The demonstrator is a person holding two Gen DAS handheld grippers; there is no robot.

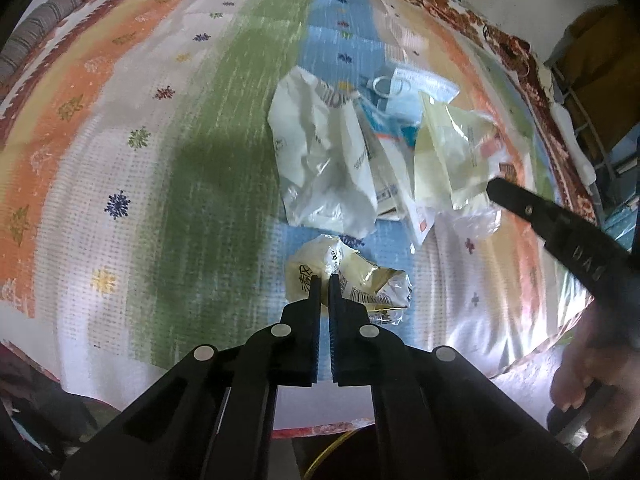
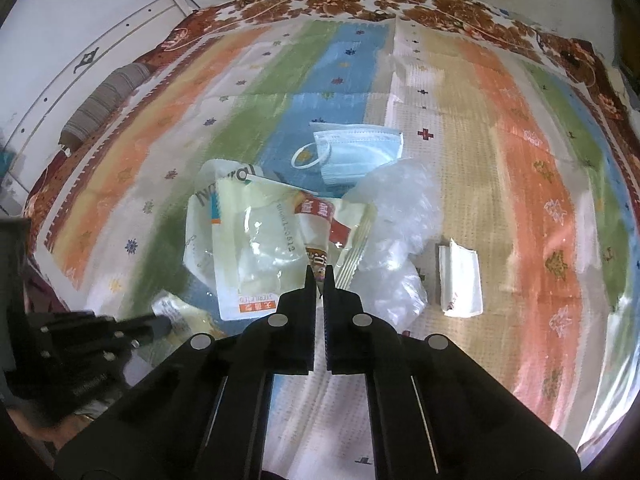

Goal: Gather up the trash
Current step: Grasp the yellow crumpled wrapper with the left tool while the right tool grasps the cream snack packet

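A pile of trash lies on a striped bedspread (image 1: pixel 160 184). My left gripper (image 1: pixel 324 280) is shut on a crumpled yellowish wrapper (image 1: pixel 360 276) near the front of the pile. Beyond it lies a white crumpled bag (image 1: pixel 320 152). My right gripper (image 2: pixel 318 271) is shut on a red-and-white wrapper (image 2: pixel 318 220) that lies over a pale yellow pouch (image 2: pixel 256 240). A blue face mask (image 2: pixel 352 152) lies farther back, clear plastic film (image 2: pixel 404 216) to the right, and a folded white paper (image 2: pixel 460 284) apart at the right.
The bedspread (image 2: pixel 532 184) covers a bed with a brown floral sheet (image 2: pixel 320 0) at the far edge. A striped bolster (image 2: pixel 104 100) lies at the far left by a white wall. The right gripper shows in the left wrist view (image 1: pixel 560 232), the left one in the right wrist view (image 2: pixel 132 328).
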